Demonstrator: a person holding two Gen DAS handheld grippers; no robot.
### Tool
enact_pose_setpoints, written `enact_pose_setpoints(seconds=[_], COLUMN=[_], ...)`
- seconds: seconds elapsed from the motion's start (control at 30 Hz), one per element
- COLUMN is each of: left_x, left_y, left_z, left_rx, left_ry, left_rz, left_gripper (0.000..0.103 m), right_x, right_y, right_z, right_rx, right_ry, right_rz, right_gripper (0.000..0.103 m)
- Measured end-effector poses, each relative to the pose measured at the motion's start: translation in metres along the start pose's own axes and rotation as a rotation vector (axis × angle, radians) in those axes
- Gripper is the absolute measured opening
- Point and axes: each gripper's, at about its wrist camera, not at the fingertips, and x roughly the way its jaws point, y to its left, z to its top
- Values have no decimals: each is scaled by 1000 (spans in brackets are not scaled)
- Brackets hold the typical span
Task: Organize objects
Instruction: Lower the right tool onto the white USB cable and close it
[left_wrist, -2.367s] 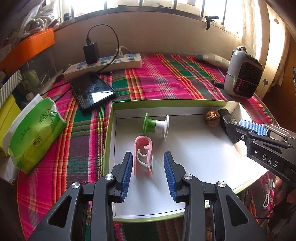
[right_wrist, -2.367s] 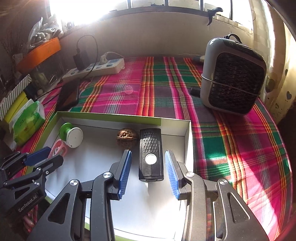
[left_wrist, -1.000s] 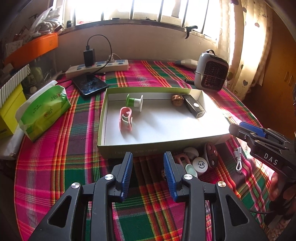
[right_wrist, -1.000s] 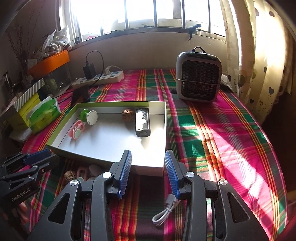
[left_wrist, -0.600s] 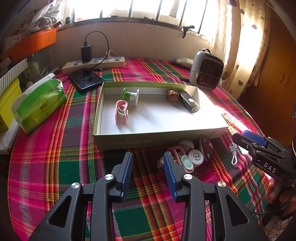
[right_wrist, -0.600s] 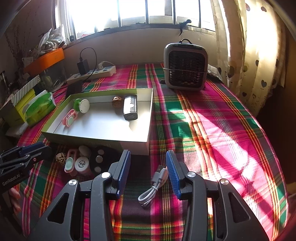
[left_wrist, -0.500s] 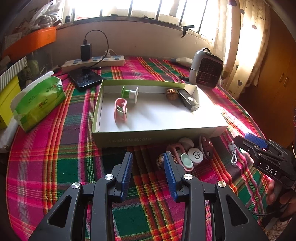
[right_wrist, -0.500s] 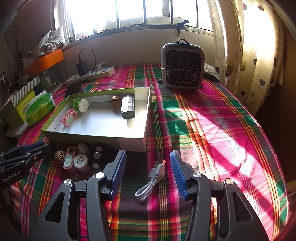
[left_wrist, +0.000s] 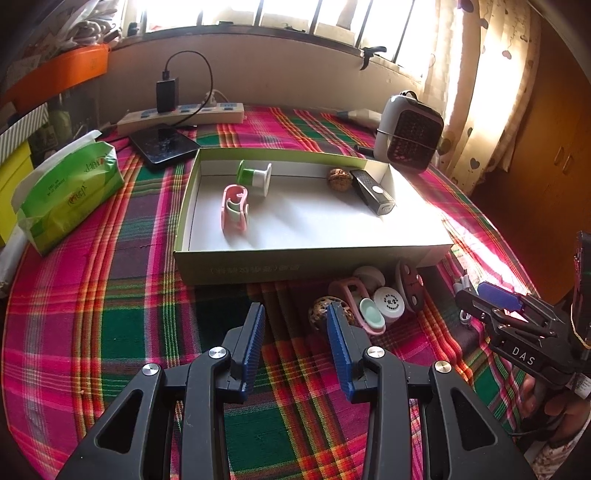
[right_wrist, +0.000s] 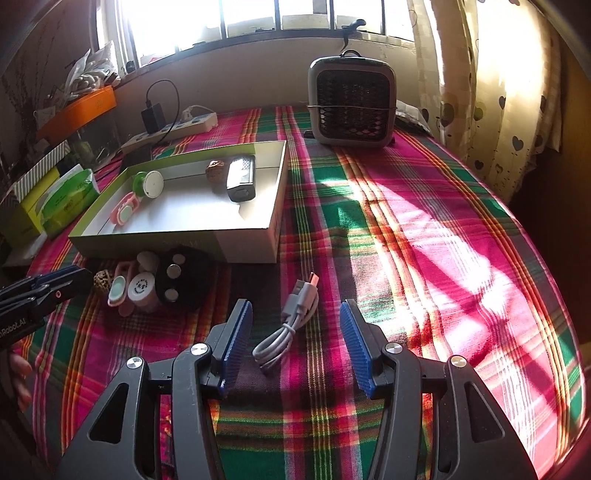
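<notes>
right gripper (right_wrist: 295, 343) lined up over the coiled usb cable (right_wrist: 291, 321), jaws wide, nothing gripped

next, likely: lower and close on the cable, then carry it to the box (right_wrist: 177, 242) beyond. left gripper (left_wrist: 295, 339) empty, parted, near the small clutter (left_wrist: 369, 299).

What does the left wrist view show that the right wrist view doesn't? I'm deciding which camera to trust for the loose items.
Only the left wrist view: the phone plainly, flat by the power strip, and the walnut-like ball just beyond the left gripper, whose open jaws hold nothing.

Only the right wrist view: the whole coiled USB cable lying between the open, empty jaws of the right gripper, and the sunlit cloth to the right.

Both: the tray with four items inside, the cluster of small items before it, the heater and the tissue pack.
</notes>
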Motion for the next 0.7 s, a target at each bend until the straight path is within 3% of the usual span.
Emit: enact_pose_setpoints(seconds=[0.47,0.7], left_x=[1,7], left_y=[-9,-13], left_z=[1,2], left_rx=[21,30], left_ry=[7,22], left_rz=[-54,-45], left_gripper=[35,36], right_x=[9,7], right_y=[0,-5], right_z=[2,2], right_rx=[-11,-8], right_ry=[36,33], right_rz=[-3,-16], right_gripper=[50,35])
